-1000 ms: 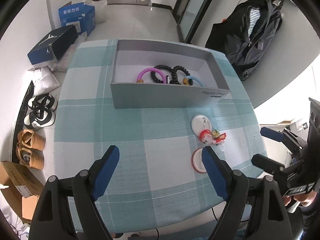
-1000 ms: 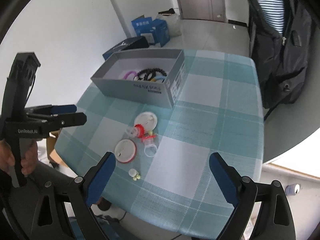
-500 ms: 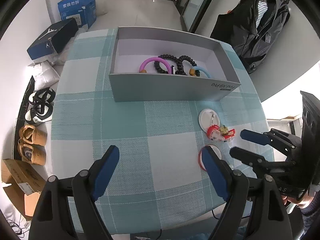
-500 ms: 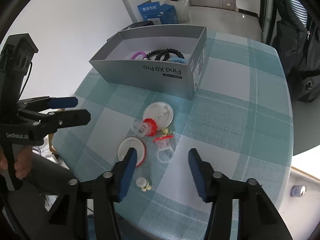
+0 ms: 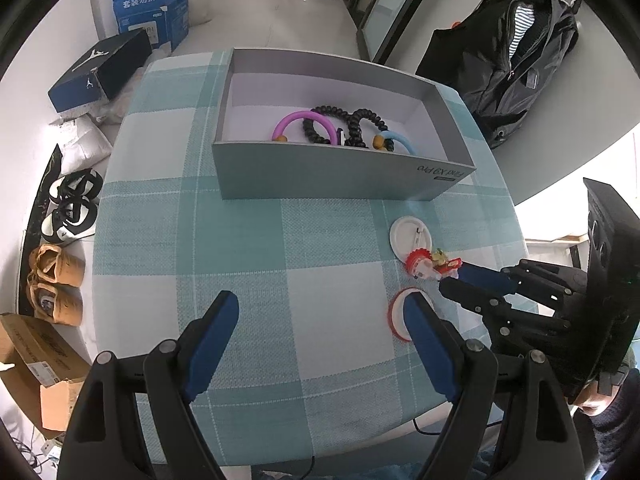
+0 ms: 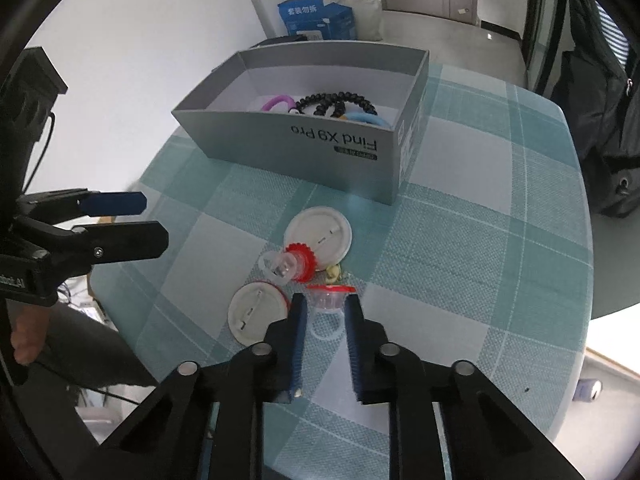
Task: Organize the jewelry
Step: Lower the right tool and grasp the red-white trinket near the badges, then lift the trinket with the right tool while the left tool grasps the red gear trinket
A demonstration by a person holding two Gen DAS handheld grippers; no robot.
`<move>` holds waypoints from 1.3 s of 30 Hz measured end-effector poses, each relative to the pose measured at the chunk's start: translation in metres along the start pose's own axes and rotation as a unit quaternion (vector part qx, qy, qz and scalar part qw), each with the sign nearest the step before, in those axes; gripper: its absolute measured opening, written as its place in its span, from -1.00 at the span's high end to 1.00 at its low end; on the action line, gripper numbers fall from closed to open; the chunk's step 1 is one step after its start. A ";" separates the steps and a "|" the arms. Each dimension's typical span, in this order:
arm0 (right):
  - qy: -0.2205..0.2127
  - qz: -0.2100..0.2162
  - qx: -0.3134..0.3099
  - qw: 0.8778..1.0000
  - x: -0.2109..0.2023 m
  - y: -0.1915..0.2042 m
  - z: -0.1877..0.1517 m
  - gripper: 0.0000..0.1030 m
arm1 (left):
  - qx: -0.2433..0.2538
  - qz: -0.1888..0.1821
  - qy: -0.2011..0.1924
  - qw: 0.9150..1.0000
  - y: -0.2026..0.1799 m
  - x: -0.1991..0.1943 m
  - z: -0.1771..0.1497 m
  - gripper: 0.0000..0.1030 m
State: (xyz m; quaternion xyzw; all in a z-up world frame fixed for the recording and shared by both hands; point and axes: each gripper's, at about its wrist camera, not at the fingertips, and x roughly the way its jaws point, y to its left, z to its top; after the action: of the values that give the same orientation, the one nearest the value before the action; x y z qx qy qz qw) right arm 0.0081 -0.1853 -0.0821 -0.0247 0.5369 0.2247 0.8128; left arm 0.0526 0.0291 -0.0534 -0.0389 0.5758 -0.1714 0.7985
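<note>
A grey box (image 5: 328, 176) on the checked tablecloth holds a purple bracelet (image 5: 298, 118), a black bead bracelet (image 5: 352, 120) and a blue one (image 5: 400, 140). In front of it lie two white round badges (image 6: 320, 232) (image 6: 256, 312), a clear ring with a red top (image 6: 296, 264) and a small yellow piece (image 6: 332, 274). My right gripper (image 6: 326, 304) (image 5: 452, 278) is closing on a second clear red-topped ring (image 6: 330, 296), which sits between its blue pads and touches them. My left gripper (image 5: 320, 304) (image 6: 152, 220) hovers open over the cloth, holding nothing.
A black backpack (image 5: 516, 48) leans beyond the table's far right edge. On the floor to the left are blue boxes (image 5: 152, 12), shoes (image 5: 72, 208) and a cardboard carton (image 5: 36, 364). A person's hand (image 6: 24, 340) holds the left gripper's handle.
The right gripper's jaws went from wide open to narrow around the clear red-topped ring as it dropped toward the table. The left gripper stayed open and nearly still.
</note>
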 end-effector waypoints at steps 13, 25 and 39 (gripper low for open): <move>-0.015 0.016 0.014 1.000 -0.020 -0.013 -0.001 0.70 | -0.015 -0.008 0.012 1.000 -0.001 0.008 0.005 -0.58; -0.034 0.037 0.061 0.997 -0.044 -0.039 -0.002 0.70 | 0.013 0.005 0.035 0.999 -0.024 0.028 0.006 -0.58; -0.065 0.035 0.103 0.992 -0.070 -0.069 -0.006 0.70 | 0.065 -0.002 0.037 0.997 -0.071 0.057 0.019 -0.56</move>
State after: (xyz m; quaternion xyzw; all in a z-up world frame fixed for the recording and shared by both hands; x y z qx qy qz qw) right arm 0.0072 -0.2731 -0.0370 0.0927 0.5041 0.1974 0.8357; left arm 0.0699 -0.0580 -0.0803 0.0180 0.5923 -0.2116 0.7772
